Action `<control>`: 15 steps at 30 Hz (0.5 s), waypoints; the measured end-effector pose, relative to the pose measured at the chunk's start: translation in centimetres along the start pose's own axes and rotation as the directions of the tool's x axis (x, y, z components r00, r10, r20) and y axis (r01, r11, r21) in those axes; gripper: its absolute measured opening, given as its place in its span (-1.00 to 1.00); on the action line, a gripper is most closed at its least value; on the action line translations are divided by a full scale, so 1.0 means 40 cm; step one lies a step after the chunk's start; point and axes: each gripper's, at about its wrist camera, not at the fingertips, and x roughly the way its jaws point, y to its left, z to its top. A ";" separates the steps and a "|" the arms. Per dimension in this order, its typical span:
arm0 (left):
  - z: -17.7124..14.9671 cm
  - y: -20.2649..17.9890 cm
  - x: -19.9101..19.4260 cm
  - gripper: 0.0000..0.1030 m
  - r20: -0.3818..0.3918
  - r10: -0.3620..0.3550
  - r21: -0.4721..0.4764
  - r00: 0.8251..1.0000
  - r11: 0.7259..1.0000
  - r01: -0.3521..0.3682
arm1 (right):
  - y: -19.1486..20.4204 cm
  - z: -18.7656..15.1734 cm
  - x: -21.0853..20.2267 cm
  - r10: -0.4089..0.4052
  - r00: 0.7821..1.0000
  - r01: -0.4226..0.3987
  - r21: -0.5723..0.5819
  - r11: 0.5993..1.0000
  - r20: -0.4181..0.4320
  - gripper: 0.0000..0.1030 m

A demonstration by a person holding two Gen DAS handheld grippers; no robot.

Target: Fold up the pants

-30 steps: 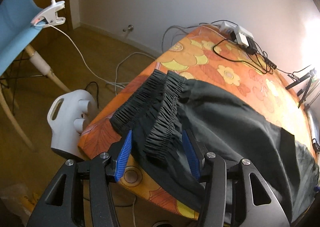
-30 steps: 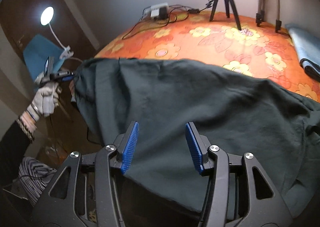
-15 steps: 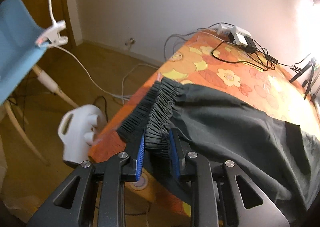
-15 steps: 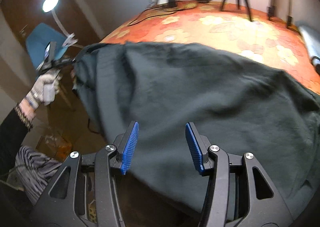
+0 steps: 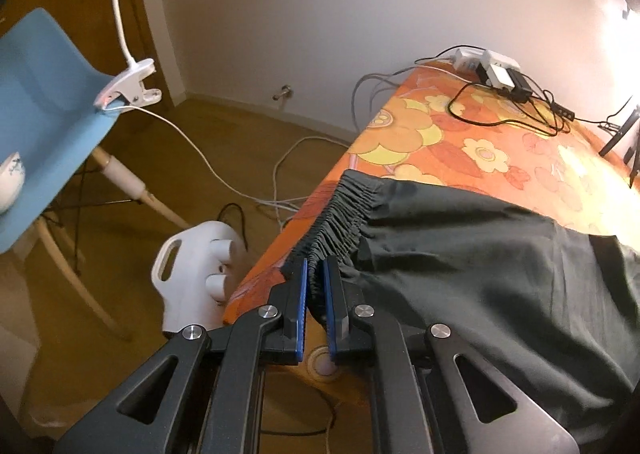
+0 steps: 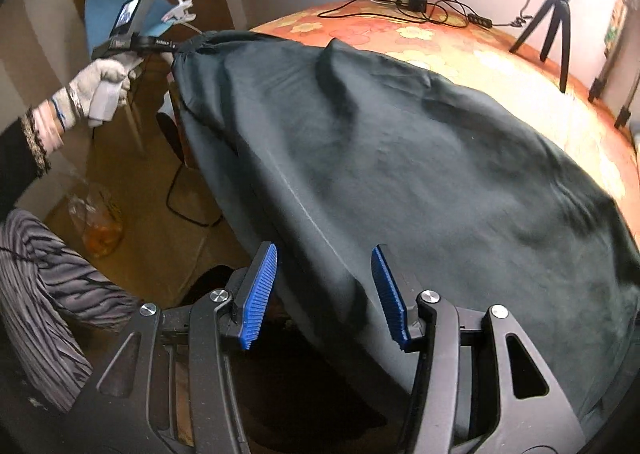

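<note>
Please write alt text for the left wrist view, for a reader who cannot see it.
The left gripper is closing its blue pads on the gathered waistband of dark pants, which lie over the edge of a table with an orange flowered cloth. On the floor beside the table stands a white jug; a blue chair is further left.

No text, label, brand or number can be read anywhere here.

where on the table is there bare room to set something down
Bare floral tablecloth lies between the dark pants and the cables by the wall, running toward the tripod. The far corner is crowded with the power strip. The near side is covered by pants.
</note>
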 end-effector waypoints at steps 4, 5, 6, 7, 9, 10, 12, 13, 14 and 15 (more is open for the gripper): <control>0.005 -0.004 -0.005 -0.87 0.011 0.005 0.003 1.000 1.000 -0.005 | 0.028 0.000 0.020 -0.006 1.000 0.005 -0.052 0.999 -0.020 0.01; 0.007 -0.001 -0.008 -0.87 0.013 0.001 -0.003 1.000 1.000 -0.001 | 0.035 -0.003 0.023 -0.018 1.000 0.017 -0.068 0.998 -0.025 0.01; 0.009 0.002 -0.012 -0.87 0.020 0.003 -0.009 1.000 1.000 -0.003 | 0.039 -0.005 0.028 -0.037 0.999 0.034 -0.081 0.996 -0.029 0.01; 0.011 0.005 -0.014 -0.87 0.024 0.003 -0.015 1.000 1.000 -0.002 | 0.040 -0.007 0.034 -0.055 0.998 0.051 -0.086 0.995 -0.035 0.01; 0.011 0.008 -0.014 -0.87 0.024 -0.001 -0.024 1.000 1.000 0.001 | 0.027 -0.008 0.038 -0.036 0.998 0.033 -0.058 0.998 -0.046 -0.24; 0.011 0.008 -0.013 -0.87 0.022 -0.001 -0.024 1.000 1.000 0.002 | 0.019 -0.006 0.038 -0.021 0.998 0.019 -0.039 0.999 -0.053 -0.69; 0.010 0.002 -0.015 -0.87 0.024 0.007 -0.012 1.000 1.000 -0.007 | 0.007 -0.002 0.022 0.008 0.999 -0.009 -0.003 1.000 -0.036 -0.83; 0.011 0.002 -0.018 -0.88 0.030 0.013 -0.009 0.999 1.000 -0.013 | 0.003 0.001 0.011 0.027 0.999 -0.026 0.012 1.000 -0.024 -0.84; 0.014 0.005 -0.022 -0.88 0.030 0.005 -0.011 1.000 1.000 -0.005 | -0.003 0.005 -0.004 0.053 0.999 -0.052 0.035 0.998 -0.010 -0.85; 0.017 0.006 -0.026 -0.87 0.033 0.007 -0.009 0.999 1.000 -0.006 | -0.011 0.011 -0.023 0.105 0.994 -0.105 0.063 0.992 0.008 -0.85</control>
